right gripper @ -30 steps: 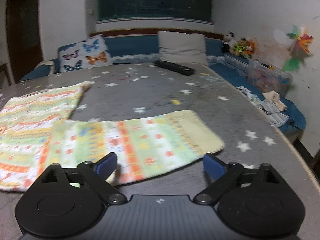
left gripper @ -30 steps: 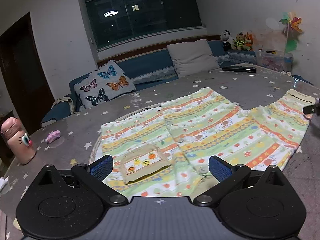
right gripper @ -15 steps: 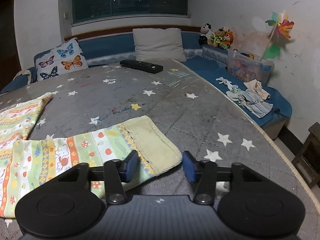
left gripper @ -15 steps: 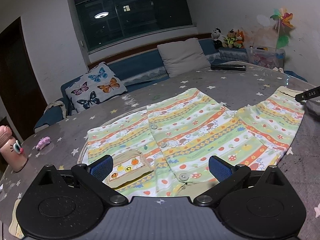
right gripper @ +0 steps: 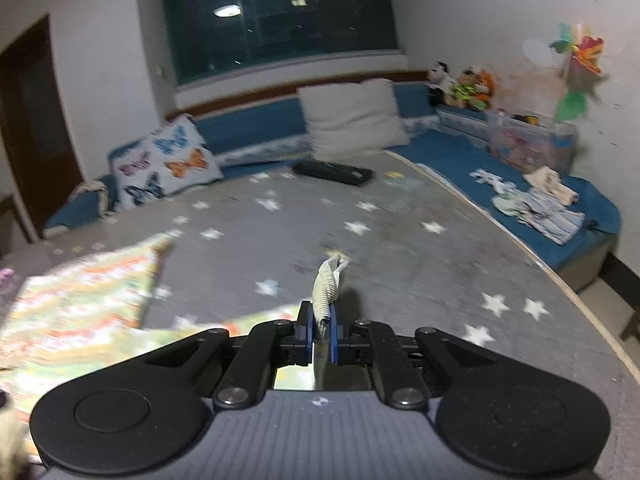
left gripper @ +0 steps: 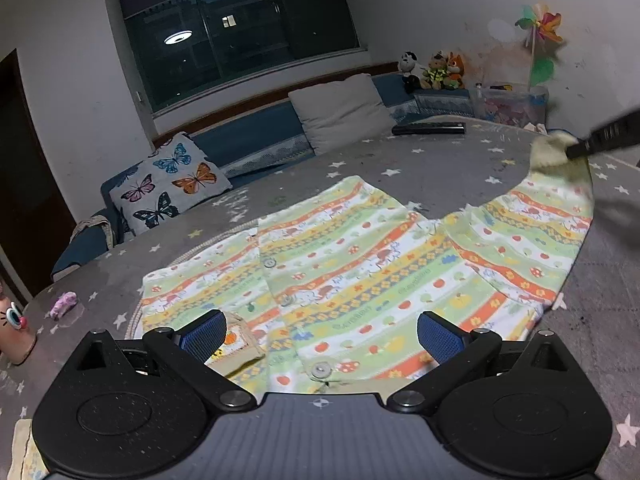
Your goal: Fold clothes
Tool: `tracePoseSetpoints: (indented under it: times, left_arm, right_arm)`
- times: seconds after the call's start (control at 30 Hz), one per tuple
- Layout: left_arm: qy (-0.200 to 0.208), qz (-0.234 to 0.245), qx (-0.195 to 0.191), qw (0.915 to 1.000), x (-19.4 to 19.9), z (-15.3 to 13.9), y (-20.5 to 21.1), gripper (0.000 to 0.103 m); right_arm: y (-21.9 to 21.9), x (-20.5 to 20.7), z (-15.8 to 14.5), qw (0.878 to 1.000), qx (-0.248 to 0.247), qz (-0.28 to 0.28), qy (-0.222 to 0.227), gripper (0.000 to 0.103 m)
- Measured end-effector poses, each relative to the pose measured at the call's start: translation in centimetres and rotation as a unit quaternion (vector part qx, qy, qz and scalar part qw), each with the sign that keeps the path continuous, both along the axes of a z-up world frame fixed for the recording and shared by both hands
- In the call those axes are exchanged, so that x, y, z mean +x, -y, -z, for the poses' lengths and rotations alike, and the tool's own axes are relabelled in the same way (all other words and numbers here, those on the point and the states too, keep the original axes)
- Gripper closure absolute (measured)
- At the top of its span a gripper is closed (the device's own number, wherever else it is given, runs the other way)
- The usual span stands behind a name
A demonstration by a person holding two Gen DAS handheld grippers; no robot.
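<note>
While the right gripper (right gripper: 321,338) is pinching the sleeve cuff (right gripper: 329,286) just off the bed (right gripper: 400,240), the left gripper (left gripper: 320,334) is hovering spread over the shirt (left gripper: 360,264), which is lying flat, buttoned, folding barely begun.

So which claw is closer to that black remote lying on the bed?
Right. The right claw, pinching the sleeve cuff, sits at the shirt's far end, nearer the black remote. The left claw hovers open over the shirt's hem, farther away.
</note>
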State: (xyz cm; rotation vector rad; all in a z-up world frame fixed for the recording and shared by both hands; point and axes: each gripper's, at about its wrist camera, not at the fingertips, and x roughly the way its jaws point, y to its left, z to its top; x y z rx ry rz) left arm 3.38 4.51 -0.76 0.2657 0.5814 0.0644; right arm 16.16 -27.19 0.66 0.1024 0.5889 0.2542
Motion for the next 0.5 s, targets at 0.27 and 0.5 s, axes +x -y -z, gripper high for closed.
tracePoseSetpoints:
  times: [0.27, 0.5]
  left_arm:
    - [0.005, -0.008, -0.010, 0.9999, -0.8, 0.3, -1.1, 0.000]
    - [0.014, -0.027, -0.028, 0.9992, -2.1, 0.3, -2.9, 0.000]
  right_arm:
    - [-5.0, -2.2, -4.3, 0.994, 0.050, -0.094, 0.023, 0.096]
    - [-11.5, -3.4, -7.0, 0.979, 0.085, -0.184, 0.031, 0.096]
